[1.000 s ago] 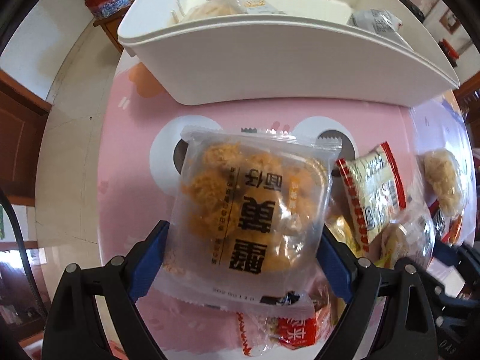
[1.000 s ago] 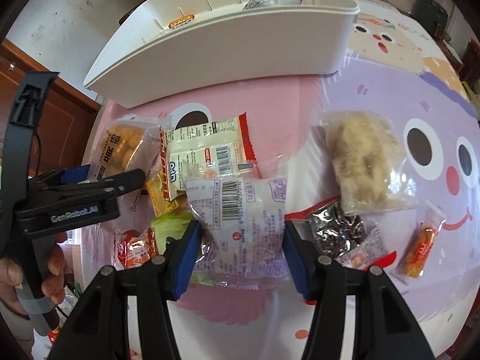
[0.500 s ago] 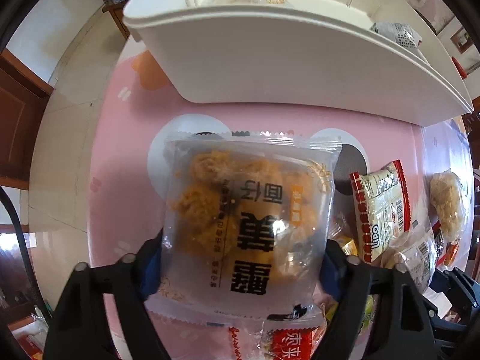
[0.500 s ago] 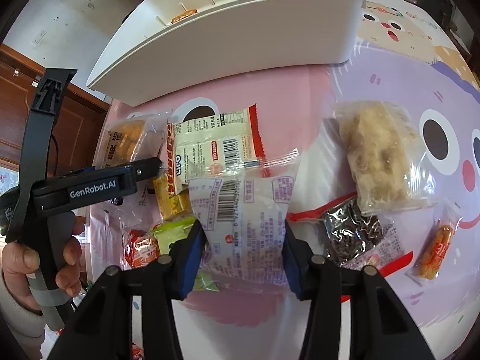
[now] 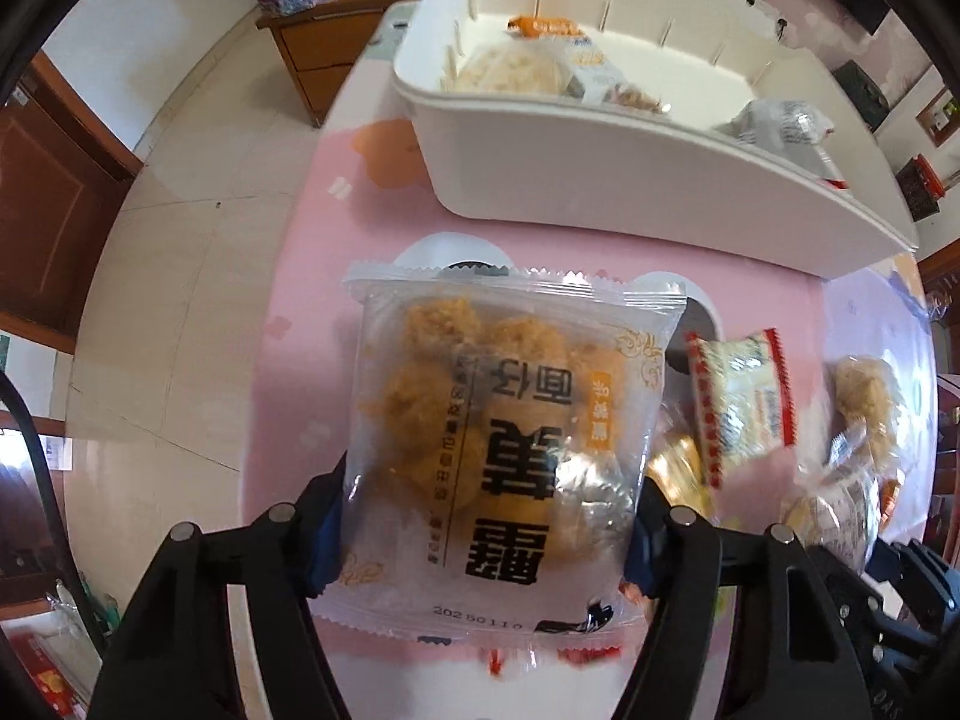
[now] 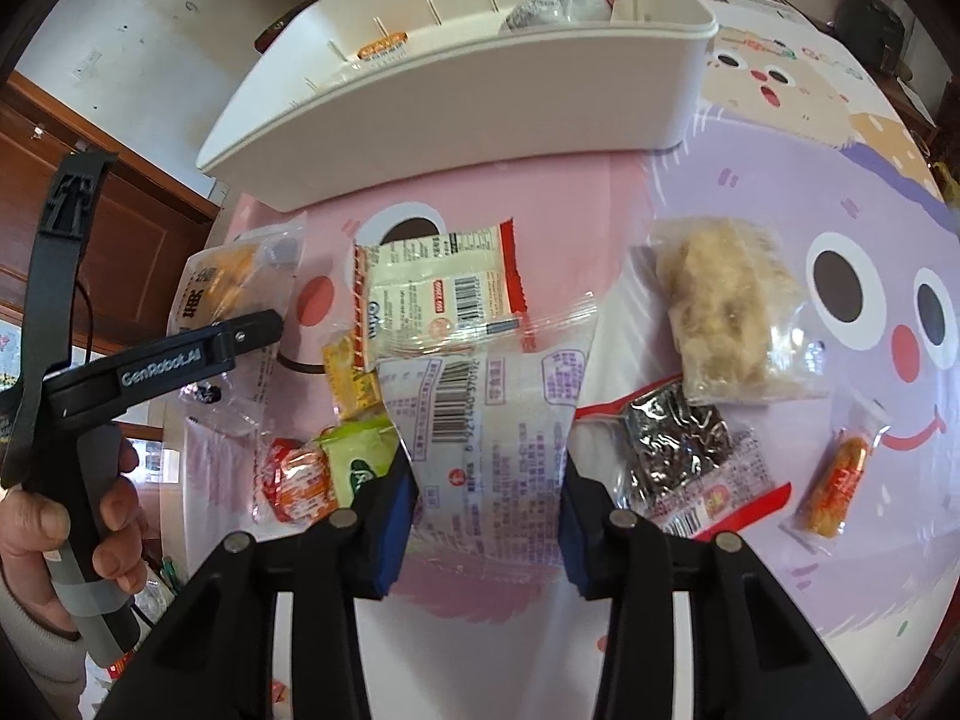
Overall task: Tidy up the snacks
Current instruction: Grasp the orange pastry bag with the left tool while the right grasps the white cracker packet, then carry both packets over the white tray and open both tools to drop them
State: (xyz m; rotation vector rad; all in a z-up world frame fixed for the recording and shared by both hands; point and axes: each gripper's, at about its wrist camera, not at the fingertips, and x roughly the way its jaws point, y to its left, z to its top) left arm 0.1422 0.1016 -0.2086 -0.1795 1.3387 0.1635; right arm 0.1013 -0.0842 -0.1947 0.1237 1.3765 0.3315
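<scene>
Floss-cake pack (image 5: 510, 426) gripped at its lower sides between the blue pads of the left claw (image 5: 483, 531), jaws closing, pack apparently clear of the surface (image 5: 312, 312) with the wrapper standing out ahead of the fingers. White pack (image 6: 489, 420) caught between the pads of the right claw (image 6: 486, 525), jaws likewise closing, lower part pinched and the film creased. White bin (image 5: 630, 174) set beyond, dividers along its walls, several snacks already inside. Remaining loose on the surface: noodle pack (image 6: 441, 294), pale rice cake (image 6: 726, 312), dark pack (image 6: 681, 438), small orange sachet (image 6: 837, 483), green and red sweets (image 6: 327, 471). Judged step: lift both packs and carry to the bin. Advised: firm grip without crushing the cake; raise straight up to clear neighbouring wrappers; clear the bin's near wall before lowering; release into a free compartment, like with like.
</scene>
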